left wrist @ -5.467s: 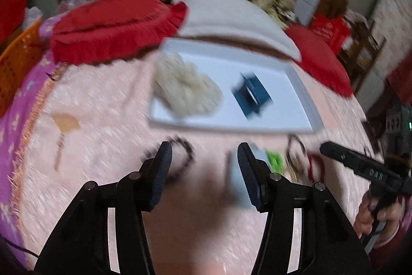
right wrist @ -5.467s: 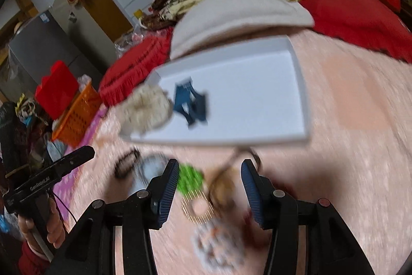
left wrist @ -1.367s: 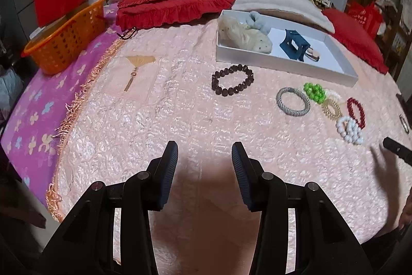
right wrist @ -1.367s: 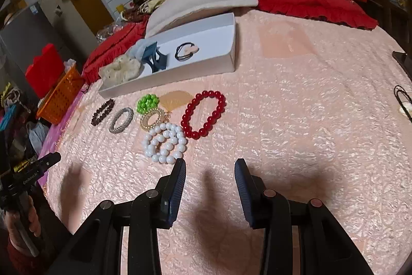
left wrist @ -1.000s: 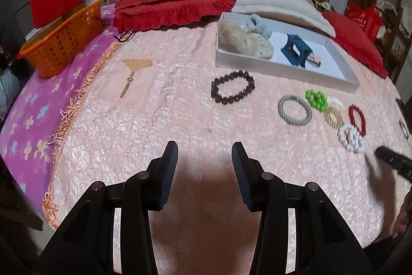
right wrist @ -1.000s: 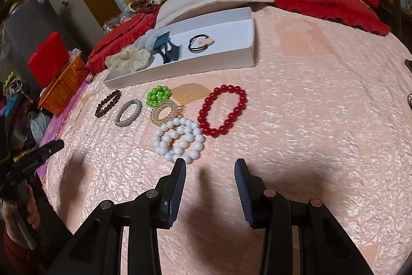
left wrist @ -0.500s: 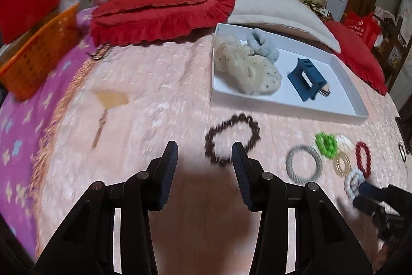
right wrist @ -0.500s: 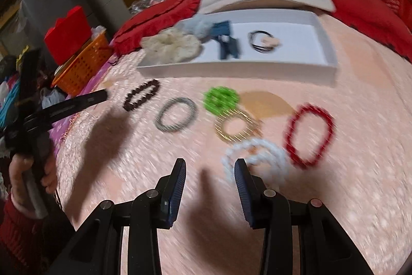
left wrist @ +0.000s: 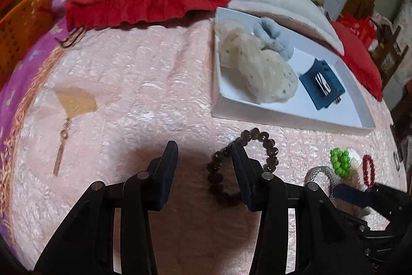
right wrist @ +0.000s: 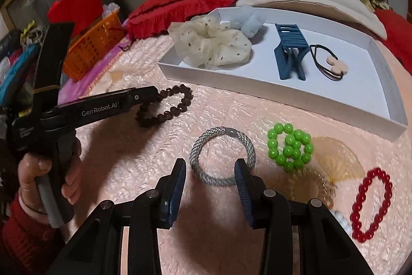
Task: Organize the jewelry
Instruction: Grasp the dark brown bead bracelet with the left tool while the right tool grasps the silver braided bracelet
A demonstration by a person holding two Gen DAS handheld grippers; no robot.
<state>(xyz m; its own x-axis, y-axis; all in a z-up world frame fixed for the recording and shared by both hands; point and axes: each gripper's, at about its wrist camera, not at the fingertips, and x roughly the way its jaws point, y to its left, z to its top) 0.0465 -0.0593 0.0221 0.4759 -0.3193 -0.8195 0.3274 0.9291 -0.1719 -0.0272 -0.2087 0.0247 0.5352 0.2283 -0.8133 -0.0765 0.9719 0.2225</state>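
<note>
Grey woven ring bracelet (right wrist: pixel 223 156) w/ dark round-bead bracelet (right wrist: pixel 164 106) on quilted bedspread (right wrist: pixel 144 172).

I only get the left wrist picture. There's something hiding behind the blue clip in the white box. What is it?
Observer: In the right wrist view it's a dark hair tie with a beige charm, lying in the white box beside the blue clip.
Operator: Is the grey bracelet a whole ring?
Observer: Yes, the grey bracelet is a full loop, lying flat just ahead of the right gripper, whose jaws are open and hold nothing.
Operator: Who holds my gripper?
Observer: A hand in a red sleeve grips the left gripper's handle.
</note>
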